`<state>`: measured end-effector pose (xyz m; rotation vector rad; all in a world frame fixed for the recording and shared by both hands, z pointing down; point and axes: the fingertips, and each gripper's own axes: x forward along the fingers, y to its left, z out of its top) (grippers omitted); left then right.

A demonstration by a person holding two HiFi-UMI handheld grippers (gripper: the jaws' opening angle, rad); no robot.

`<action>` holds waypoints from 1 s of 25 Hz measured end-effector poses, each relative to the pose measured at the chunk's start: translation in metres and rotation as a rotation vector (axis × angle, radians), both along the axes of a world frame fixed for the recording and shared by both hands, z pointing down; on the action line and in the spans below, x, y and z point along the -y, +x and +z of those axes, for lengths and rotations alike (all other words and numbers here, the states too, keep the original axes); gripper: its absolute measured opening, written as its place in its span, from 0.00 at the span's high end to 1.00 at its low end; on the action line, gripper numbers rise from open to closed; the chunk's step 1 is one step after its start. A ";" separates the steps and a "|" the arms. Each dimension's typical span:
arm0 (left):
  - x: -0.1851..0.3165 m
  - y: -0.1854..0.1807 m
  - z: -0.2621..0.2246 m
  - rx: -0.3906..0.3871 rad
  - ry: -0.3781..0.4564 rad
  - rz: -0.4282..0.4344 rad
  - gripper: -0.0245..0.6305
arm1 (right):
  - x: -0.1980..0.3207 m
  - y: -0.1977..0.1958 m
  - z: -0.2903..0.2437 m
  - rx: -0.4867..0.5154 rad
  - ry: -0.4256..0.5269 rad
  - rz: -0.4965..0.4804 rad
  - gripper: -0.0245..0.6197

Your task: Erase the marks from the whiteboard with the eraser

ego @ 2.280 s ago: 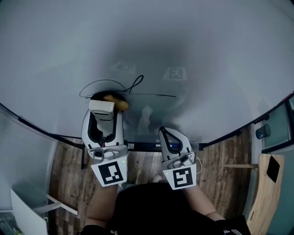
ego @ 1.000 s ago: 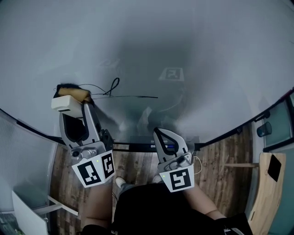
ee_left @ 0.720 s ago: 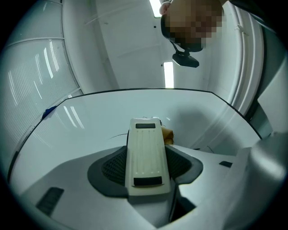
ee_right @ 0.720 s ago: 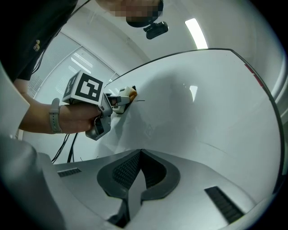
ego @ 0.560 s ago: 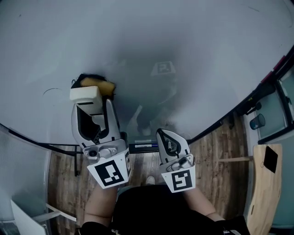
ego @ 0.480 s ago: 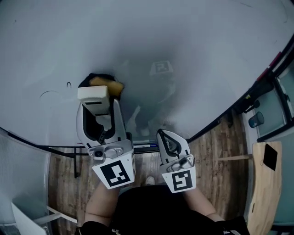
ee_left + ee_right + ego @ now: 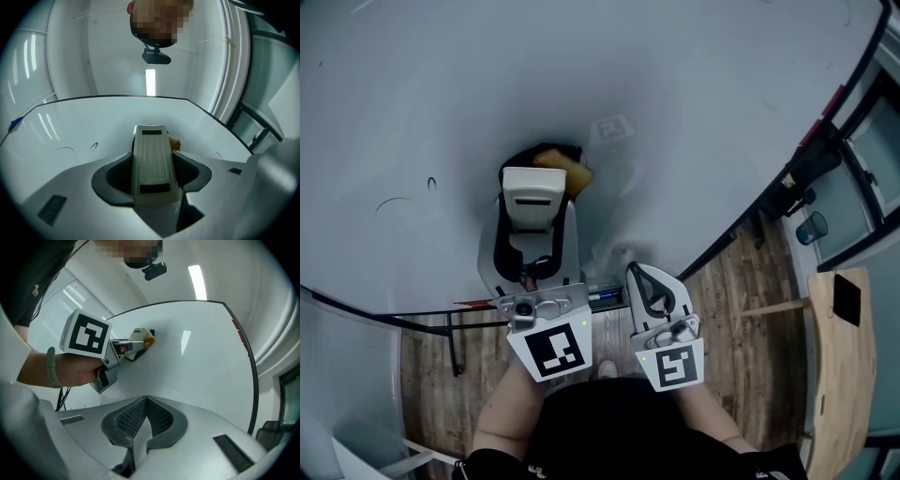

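Your left gripper (image 7: 533, 199) clamps the eraser (image 7: 557, 168) against the whiteboard (image 7: 694, 84); the faint marks (image 7: 430, 183) lie to its left, away from your closed, empty right gripper (image 7: 643, 281).

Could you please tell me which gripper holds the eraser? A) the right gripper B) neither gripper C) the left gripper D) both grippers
C: the left gripper is shut on the eraser at the whiteboard, while the right gripper is shut on nothing, apart from it.
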<state>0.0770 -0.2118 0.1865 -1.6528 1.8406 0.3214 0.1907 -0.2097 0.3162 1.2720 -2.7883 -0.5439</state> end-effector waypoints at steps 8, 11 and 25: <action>-0.038 -0.103 -0.037 -0.022 0.054 -0.048 0.56 | -0.029 -0.081 -0.019 0.016 0.023 -0.051 0.92; -0.036 -0.103 -0.035 -0.043 0.067 -0.062 0.56 | -0.024 -0.075 -0.021 0.042 0.027 -0.091 0.92; -0.111 -0.264 0.000 -0.207 0.054 -0.262 0.56 | -0.086 -0.189 -0.038 0.051 0.026 -0.347 0.92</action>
